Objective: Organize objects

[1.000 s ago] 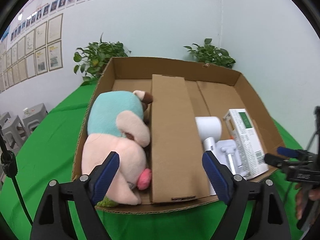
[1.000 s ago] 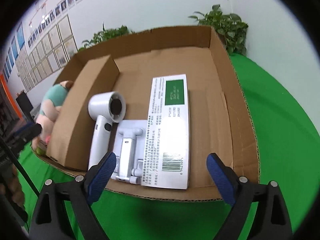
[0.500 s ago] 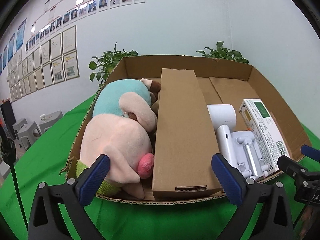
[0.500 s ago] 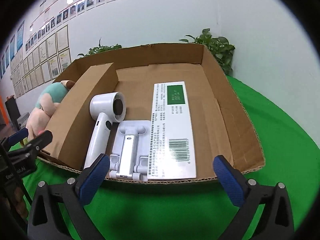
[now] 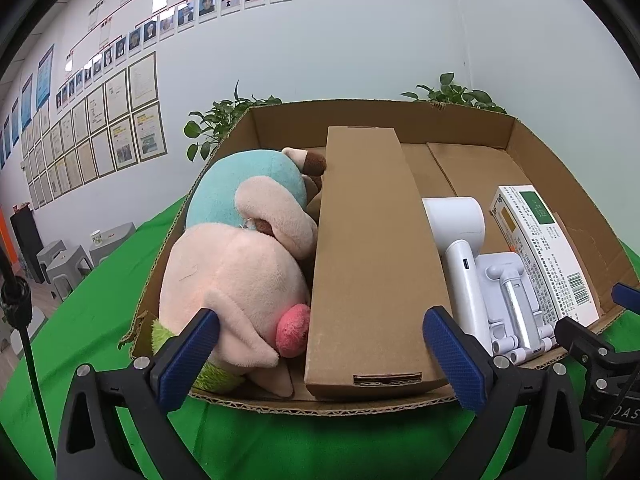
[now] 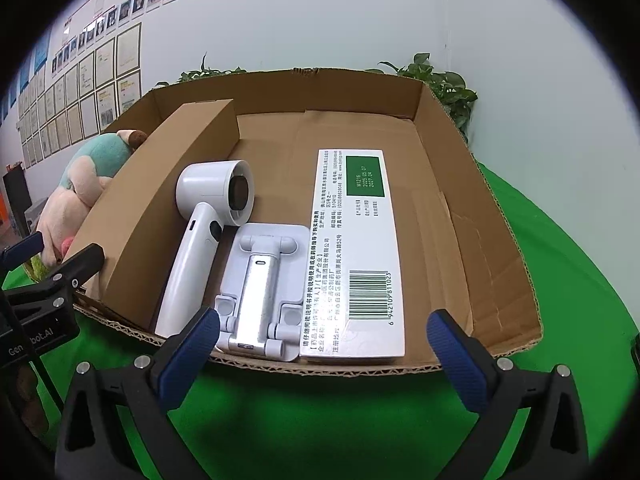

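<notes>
Cardboard tray [image 5: 560,184] on green tabletop [image 6: 580,240] holds plush toy [image 5: 236,264] at 9 o'clock, hair dryer [image 6: 208,216], phone stand [image 6: 260,280], medicine box [image 6: 360,248] at 3. Both claws, left claw [image 5: 320,356] and right claw [image 6: 324,352], released, empty, hovering at 6. Fits sorting finished or pending; stage undetermined.

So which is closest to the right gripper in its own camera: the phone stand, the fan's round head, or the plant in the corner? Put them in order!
1. The white phone stand, near the box's front edge, just beyond the right gripper.
2. The fan's round head, farther in, to the left.
3. The plant, behind the box's far right corner.
</notes>
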Available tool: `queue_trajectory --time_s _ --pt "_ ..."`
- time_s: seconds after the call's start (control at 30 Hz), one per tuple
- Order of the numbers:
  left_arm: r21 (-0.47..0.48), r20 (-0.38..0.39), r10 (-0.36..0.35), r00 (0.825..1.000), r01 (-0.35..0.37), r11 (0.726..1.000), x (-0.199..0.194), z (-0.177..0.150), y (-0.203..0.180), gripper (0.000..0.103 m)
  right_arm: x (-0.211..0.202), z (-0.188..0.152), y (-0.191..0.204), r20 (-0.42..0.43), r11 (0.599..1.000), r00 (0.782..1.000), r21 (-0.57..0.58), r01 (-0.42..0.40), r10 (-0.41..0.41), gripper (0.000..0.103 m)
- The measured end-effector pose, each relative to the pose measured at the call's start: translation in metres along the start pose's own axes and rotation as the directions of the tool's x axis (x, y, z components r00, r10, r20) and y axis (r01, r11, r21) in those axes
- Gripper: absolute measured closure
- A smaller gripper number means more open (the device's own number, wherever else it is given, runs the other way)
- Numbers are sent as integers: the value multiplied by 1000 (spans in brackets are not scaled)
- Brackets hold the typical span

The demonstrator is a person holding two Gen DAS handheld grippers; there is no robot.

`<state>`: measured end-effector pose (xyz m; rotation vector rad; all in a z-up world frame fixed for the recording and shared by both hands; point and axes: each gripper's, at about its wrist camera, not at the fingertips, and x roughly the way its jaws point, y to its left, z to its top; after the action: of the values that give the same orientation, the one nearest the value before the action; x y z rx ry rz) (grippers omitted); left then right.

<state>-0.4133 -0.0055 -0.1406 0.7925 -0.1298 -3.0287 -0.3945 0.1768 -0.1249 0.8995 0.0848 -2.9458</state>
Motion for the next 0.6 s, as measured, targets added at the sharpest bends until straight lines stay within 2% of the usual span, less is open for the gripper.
queue_trajectory --time_s 0.6 --pt "-12 1 -2 1000 2 1000 2 -1 0 0 -2 -1 -1 1 1000 1000 -1 1 -1 0"
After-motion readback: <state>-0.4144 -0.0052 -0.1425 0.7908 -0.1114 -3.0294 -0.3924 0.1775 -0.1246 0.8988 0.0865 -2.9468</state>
